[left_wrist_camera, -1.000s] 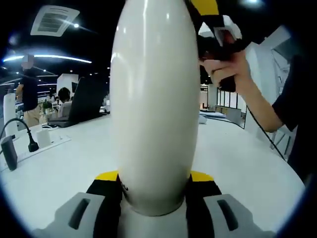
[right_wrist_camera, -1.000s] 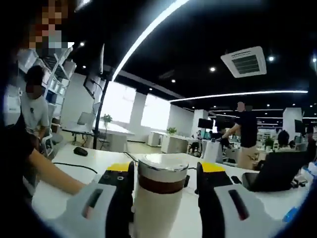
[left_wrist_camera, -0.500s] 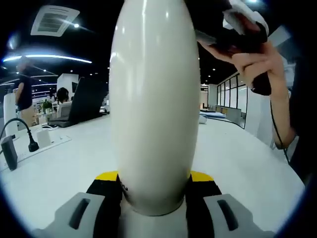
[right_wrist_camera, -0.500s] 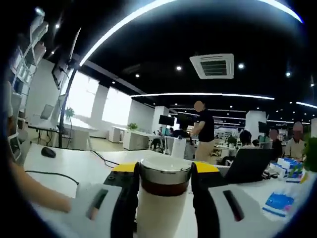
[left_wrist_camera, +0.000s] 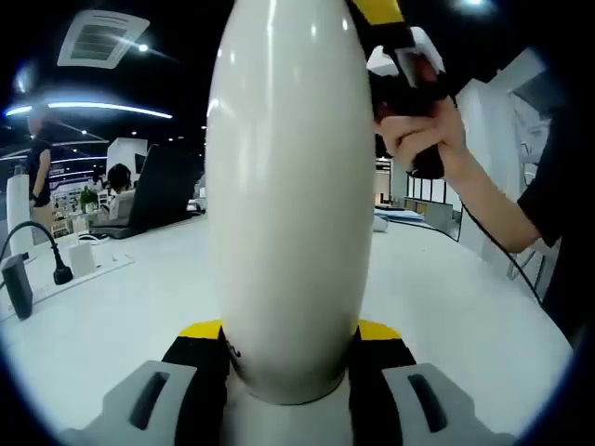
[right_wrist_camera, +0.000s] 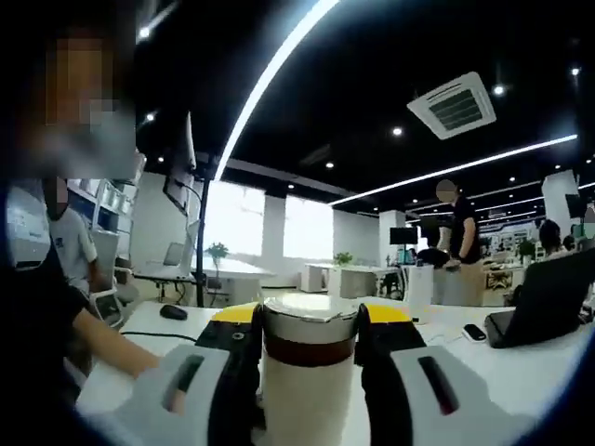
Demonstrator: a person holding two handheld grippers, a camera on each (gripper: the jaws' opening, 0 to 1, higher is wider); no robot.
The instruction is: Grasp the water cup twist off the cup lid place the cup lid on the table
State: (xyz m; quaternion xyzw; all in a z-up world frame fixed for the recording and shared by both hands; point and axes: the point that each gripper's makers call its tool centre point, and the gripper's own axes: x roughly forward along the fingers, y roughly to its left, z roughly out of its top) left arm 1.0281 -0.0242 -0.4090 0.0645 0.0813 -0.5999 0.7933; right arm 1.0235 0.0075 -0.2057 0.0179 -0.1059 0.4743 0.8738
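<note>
Office desk (left_wrist_camera: 112,316); water cup (left_wrist_camera: 288,195) seemingly upright.

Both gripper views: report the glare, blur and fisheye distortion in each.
Left gripper view: the white water cup bulges from fisheye stretch, with a thin vertical glare streak near its top; the hand beside it stays fairly sharp. Right gripper view: the ceiling light strip bows into an arc, the cup lid shines on its metal band, and the left side with the sleeve is dark and blurred.
</note>
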